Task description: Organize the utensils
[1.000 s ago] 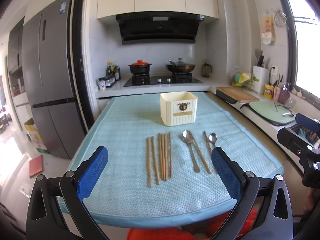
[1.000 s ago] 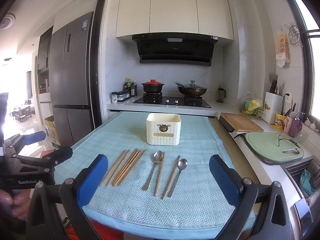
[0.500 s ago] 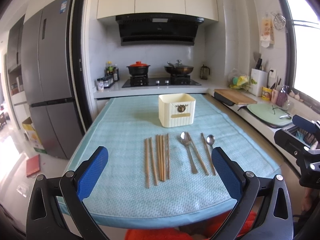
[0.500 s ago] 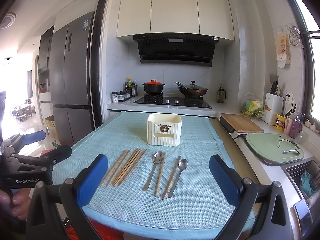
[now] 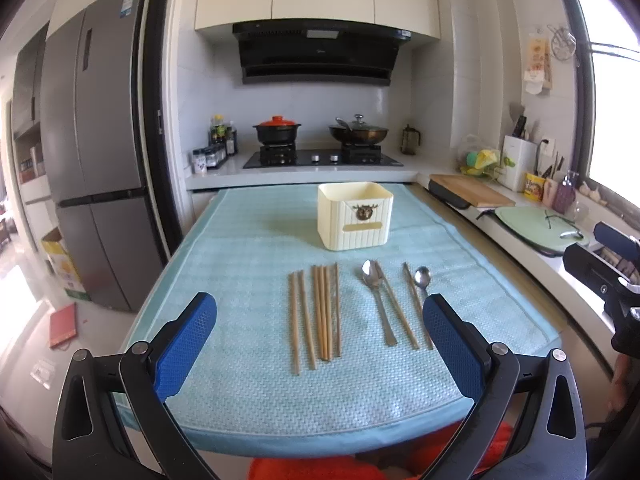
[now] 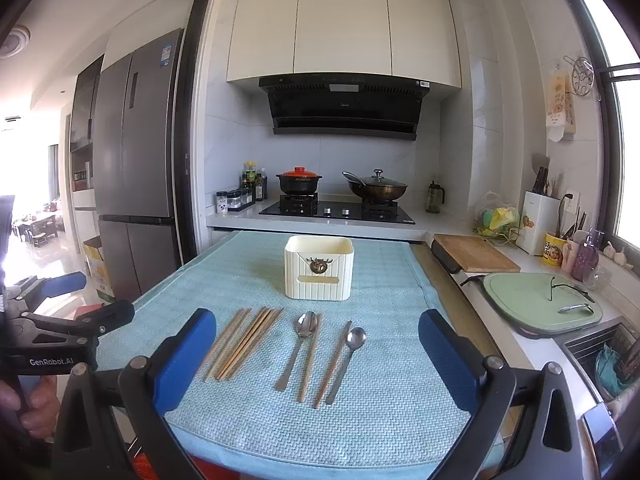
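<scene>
Two grippers: both are held above the near edge of the table, pads spread wide with nothing between them.
Left gripper (image 5: pixel 320 344): jaws apart, facing the chopsticks; in its view the whole scene sits a little lower and nearer than half a second ago, so the camera has tipped or eased forward slightly.
Right gripper (image 6: pixel 316 356): jaws apart, facing the spoons; its view is almost unchanged from the earlier frames.
Chopsticks (image 5: pixel 316 312): a loose group of wooden sticks lying side by side on the mat's left half, same arrangement as before.
Large spoon (image 5: pixel 376 300): flat on the mat right of the group, a single chopstick touching its right side.
Small spoon (image 6: pixel 348 354): further right, another single chopstick just beside it.
Holder (image 5: pixel 355 215): cream box standing upright on the mat behind the utensils, well apart from them, not moved.
Mat (image 5: pixel 240 248): pale blue cloth covering the table.
Stove (image 6: pixel 336 210): on the counter behind, carrying a red-lidded pot and a wok.
</scene>
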The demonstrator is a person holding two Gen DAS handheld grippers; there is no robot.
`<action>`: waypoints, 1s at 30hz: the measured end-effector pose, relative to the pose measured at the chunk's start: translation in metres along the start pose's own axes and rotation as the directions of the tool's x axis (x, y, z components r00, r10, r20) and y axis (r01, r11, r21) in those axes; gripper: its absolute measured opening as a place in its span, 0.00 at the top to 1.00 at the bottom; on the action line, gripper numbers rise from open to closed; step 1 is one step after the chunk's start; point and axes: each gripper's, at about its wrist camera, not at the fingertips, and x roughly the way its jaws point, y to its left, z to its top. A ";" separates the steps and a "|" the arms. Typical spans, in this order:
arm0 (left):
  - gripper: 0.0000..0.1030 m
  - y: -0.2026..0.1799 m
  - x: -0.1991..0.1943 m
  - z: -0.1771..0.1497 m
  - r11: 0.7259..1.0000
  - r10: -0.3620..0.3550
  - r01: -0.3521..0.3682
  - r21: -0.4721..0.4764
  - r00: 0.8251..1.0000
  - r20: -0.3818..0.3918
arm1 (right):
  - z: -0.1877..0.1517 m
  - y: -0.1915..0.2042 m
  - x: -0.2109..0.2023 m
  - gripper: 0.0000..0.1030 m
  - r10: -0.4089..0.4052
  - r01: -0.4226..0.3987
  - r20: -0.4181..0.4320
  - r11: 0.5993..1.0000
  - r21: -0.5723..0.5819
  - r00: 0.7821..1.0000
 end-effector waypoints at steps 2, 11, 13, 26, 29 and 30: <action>0.00 0.001 0.001 0.000 1.000 0.001 -0.001 0.006 1.000 0.001 | 0.000 -0.003 0.002 0.00 -0.020 0.021 0.010 1.000 -0.005 1.000; 0.00 0.011 0.023 -0.003 1.000 0.007 -0.010 -0.028 0.995 -0.100 | 0.000 -0.024 0.018 0.00 -0.056 0.055 0.028 0.998 0.020 0.998; 0.00 0.011 0.028 -0.005 0.999 0.008 -0.012 -0.032 0.993 -0.121 | -0.002 -0.029 0.023 0.00 -0.062 0.061 0.032 0.998 0.025 0.998; 0.00 0.024 0.067 -0.009 0.992 -0.060 0.036 -0.123 0.977 -0.204 | -0.030 -0.048 0.074 0.00 -0.056 0.062 -0.082 0.996 0.069 0.995; 0.00 0.025 0.079 -0.009 0.995 -0.034 0.014 -0.097 0.978 -0.206 | -0.041 -0.051 0.094 0.00 -0.084 0.095 -0.185 0.994 0.052 0.979; 0.00 0.026 0.082 -0.009 0.996 -0.018 0.000 -0.084 0.979 -0.205 | -0.045 -0.053 0.099 0.00 -0.094 0.106 -0.209 0.993 0.047 0.973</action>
